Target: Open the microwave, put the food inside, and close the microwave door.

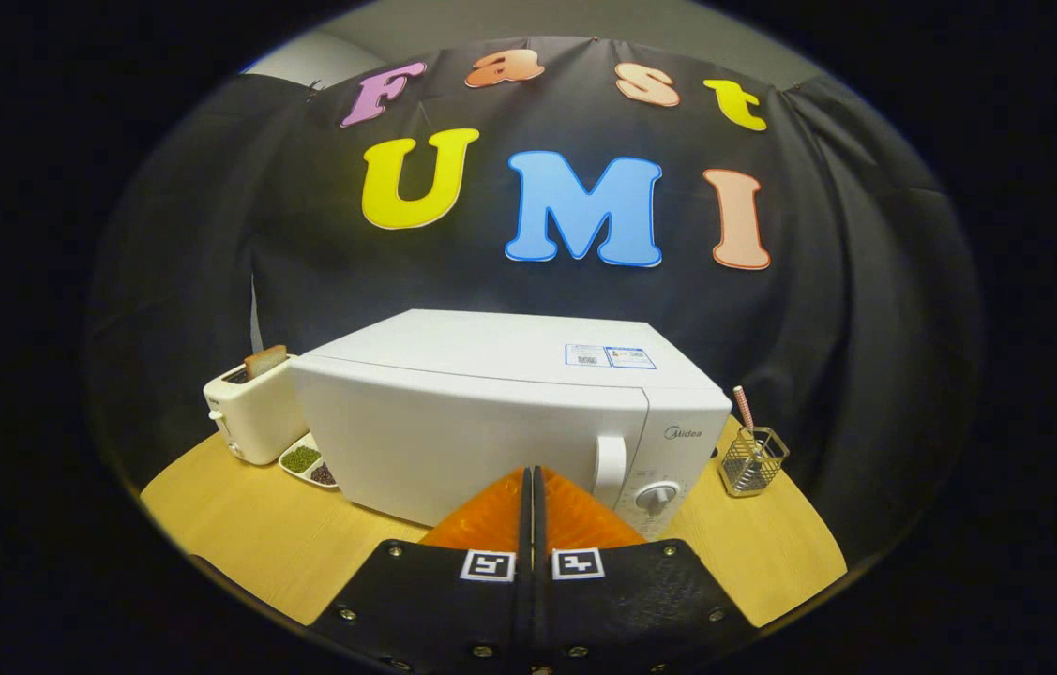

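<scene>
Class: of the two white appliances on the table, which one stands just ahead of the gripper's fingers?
The microwave, door closed, just beyond the closed gripper; the toaster stands farther off beside it.

Riding the tool [528, 473], the camera faces forward, close to the microwave [490, 422] front.

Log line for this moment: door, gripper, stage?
microwave door: closed | gripper: shut, empty, just short of door handle | stage: door not yet opened
</scene>
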Demonstrator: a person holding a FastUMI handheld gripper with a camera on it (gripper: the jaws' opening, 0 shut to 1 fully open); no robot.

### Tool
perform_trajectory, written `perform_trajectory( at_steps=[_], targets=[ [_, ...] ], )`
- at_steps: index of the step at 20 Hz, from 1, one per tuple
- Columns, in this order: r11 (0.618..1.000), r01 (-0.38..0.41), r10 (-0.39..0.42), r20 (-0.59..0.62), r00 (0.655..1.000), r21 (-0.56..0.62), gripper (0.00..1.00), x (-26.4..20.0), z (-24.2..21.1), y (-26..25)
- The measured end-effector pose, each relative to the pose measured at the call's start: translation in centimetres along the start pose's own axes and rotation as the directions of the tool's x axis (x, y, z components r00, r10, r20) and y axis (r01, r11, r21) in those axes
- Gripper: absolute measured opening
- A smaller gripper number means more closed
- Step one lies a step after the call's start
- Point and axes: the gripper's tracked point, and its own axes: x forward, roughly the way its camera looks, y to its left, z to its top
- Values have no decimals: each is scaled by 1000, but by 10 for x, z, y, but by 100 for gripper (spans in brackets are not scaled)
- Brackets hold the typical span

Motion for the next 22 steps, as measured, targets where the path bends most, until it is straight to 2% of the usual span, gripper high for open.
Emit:
perform_trajectory(
  at_steps=[5, 6, 7, 8, 9, 10, 11, 13, 17, 22],
  targets=[
    [996, -26, 19, 75, 997, 90, 1, -66, 19, 9],
    [995, -32, 23, 89, 996, 98, 5, -80, 23, 10],
    [994, -47, 37, 100, 994, 100, 19, -93, 27, 13],
    [994, -53, 41, 116, 992, 96, 29, -105, 31, 14],
    [995, -57, 45, 134, 990, 87, 48, -125, 32, 14],
    [995, -59, 47, 153, 987, 75, 55, -139, 35, 13],
    [996, -61, 50, 166, 985, 62, 71, -151, 36, 14],
    [997, -67, 59, 195, 979, 35, 92, -176, 38, 13],
    [1000, 8, -4, 260, 966, -17, 92, -216, 44, 0],
    [999, 49, -50, 286, 957, 12, 93, -248, 48, -5]
  ],
)
